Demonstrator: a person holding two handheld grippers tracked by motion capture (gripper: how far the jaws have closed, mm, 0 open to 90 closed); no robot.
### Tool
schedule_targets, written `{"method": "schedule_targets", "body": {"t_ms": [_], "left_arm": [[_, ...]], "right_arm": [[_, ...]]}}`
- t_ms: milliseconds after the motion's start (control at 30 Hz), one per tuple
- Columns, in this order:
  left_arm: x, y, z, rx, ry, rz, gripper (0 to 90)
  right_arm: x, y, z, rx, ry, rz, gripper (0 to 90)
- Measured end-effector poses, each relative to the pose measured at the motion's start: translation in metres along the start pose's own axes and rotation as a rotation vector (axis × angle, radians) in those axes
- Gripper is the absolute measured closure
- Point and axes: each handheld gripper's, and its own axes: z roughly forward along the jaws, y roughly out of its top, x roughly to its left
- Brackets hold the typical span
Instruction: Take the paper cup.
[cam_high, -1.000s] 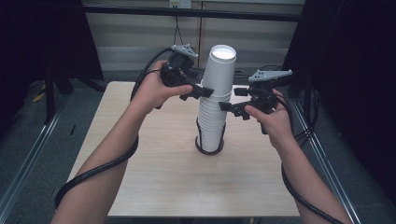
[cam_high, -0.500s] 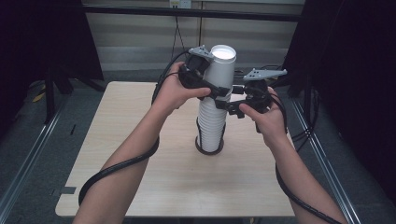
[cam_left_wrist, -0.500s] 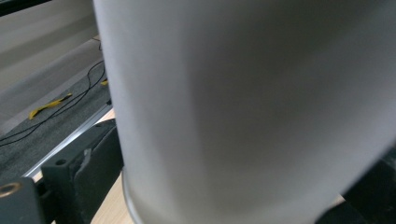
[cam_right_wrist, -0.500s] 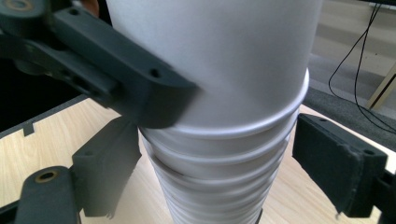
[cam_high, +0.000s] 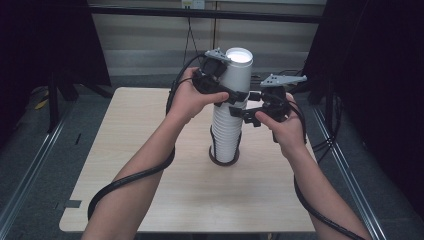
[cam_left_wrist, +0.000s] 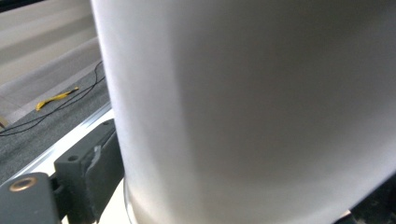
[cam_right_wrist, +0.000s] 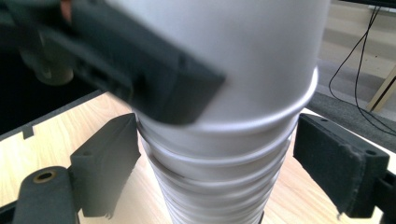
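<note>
Top cup (cam_high: 237, 75) clamped in closing left gripper (cam_high: 231, 97), stack (cam_high: 226, 132) between parted right gripper (cam_high: 248, 111) jaws.

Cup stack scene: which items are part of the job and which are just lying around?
In the job:
- top cup, between the left gripper jaws, which have just been closing
- stack of cups beneath it, with the right gripper jaws at either side
- dark ring round the stack's base

Lying about:
- yellow strip on the floor
- black cable on the floor
</note>
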Motion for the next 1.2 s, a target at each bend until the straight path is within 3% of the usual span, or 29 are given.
{"method": "schedule_targets", "body": {"t_ms": [67, 200, 300, 500, 1200], "left_arm": [[-0.001, 0.005, -0.005, -0.039, -0.001, -0.015, 10.1], [-0.003, 0.011, -0.010, -0.006, 0.009, 0.004, 9.9], [-0.002, 0.014, -0.014, -0.026, 0.003, -0.015, 9.8], [-0.003, 0.022, -0.022, -0.058, 0.025, -0.006, 9.7], [-0.003, 0.039, -0.037, -0.117, 0.026, -0.020, 9.7]], "right_arm": [[0.000, 0.000, 0.000, 0.001, -0.002, -0.005, 14.0], [0.001, 0.000, 0.000, 0.002, -0.002, -0.004, 14.2], [0.000, -0.001, 0.000, 0.006, -0.003, -0.002, 14.4], [0.000, -0.002, 0.001, 0.004, 0.004, 0.009, 14.4], [0.002, -0.003, 0.001, 0.011, -0.006, -0.016, 14.5]]}}
